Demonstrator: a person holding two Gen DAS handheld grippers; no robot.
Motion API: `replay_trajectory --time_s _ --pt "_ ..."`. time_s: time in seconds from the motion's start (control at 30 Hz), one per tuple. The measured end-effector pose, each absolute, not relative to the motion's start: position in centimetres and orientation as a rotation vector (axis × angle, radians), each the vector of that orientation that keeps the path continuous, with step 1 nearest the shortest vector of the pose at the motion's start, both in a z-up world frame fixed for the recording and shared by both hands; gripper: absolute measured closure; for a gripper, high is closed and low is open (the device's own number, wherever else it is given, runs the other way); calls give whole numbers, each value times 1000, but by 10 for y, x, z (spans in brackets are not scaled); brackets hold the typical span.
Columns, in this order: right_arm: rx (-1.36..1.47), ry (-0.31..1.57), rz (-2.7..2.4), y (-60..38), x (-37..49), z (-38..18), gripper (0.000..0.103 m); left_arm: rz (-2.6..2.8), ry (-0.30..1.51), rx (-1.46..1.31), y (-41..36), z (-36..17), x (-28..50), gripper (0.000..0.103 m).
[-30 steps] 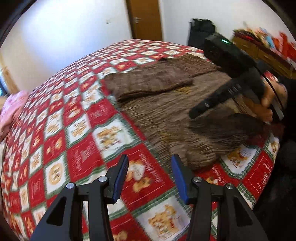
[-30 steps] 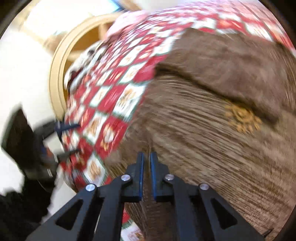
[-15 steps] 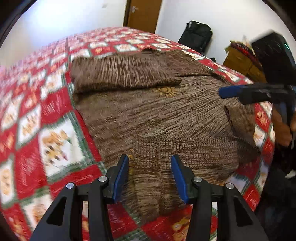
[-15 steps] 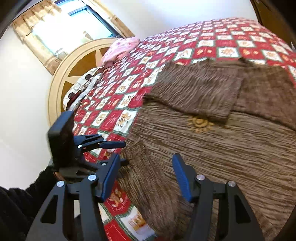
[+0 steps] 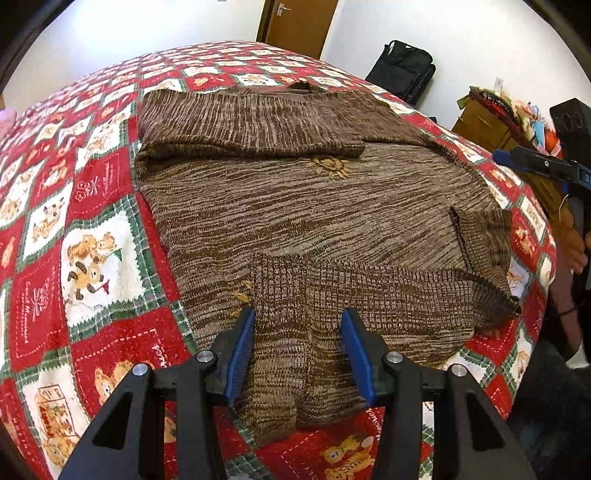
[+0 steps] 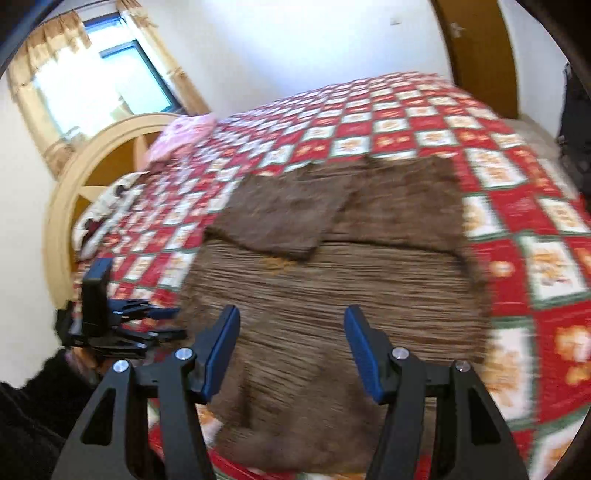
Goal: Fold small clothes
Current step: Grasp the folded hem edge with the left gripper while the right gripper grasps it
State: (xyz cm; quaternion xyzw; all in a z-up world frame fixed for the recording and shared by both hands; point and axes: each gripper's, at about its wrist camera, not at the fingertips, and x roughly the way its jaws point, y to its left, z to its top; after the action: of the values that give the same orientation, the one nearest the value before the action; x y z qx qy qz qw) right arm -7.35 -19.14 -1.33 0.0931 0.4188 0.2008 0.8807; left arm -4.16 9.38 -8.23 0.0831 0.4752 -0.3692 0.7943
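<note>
A brown knit sweater lies flat on the red patchwork quilt. One sleeve is folded across its far end, and the other sleeve lies across its near end. My left gripper hangs open just over the near edge of the sweater, with knit below the gap and neither pad pressing on it. My right gripper is open and empty, raised above the sweater. From the left wrist view one right finger shows at the right edge. The left gripper shows at the sweater's left side.
A pink pillow and a curved wooden headboard stand at the bed's far end under a window. A brown door, a black bag and a cluttered wooden dresser line the wall. A person's hand holds the right gripper.
The right gripper opened, let go of the sleeve it had laid across the near end, and lifted back. The left gripper moved from over the quilt to over the sweater's near edge.
</note>
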Motion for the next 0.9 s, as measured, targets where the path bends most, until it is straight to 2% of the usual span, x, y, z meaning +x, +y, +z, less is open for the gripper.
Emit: replay_trajectory --time_s 0.17,0.37,0.47,0.53,0.57,0.6,0.63,0.7,0.8,0.9 --pt "-39 939 358 -197 -82 -23 40 -800 1030 128 99 -83 -39 57" --pt "-261 1029 430 -160 -63 -66 41 -814 1044 169 90 -82 -35 56" --pt "-335 1087 485 -146 -56 -90 43 -823 1041 210 83 -82 -37 48" --pt "-395 1104 506 -137 -58 -103 42 -819 1040 204 83 -83 -38 46" --pt "-438 1086 507 -133 -62 -103 43 -807 1036 192 84 -83 -38 46" --pt "-473 1066 521 -130 -68 -102 55 -801 1032 173 85 -83 -38 46" --pt "-487 1065 544 -130 -73 -99 74 -794 1021 169 87 -83 -40 48" --pt "-475 1086 562 -132 -79 -98 88 -756 994 193 87 -84 -45 72" --pt "-477 1059 545 -137 -91 -90 90 -743 998 151 94 -82 -47 86" --pt "-333 1010 539 -150 -94 -66 91 -754 981 106 100 -74 -49 88"
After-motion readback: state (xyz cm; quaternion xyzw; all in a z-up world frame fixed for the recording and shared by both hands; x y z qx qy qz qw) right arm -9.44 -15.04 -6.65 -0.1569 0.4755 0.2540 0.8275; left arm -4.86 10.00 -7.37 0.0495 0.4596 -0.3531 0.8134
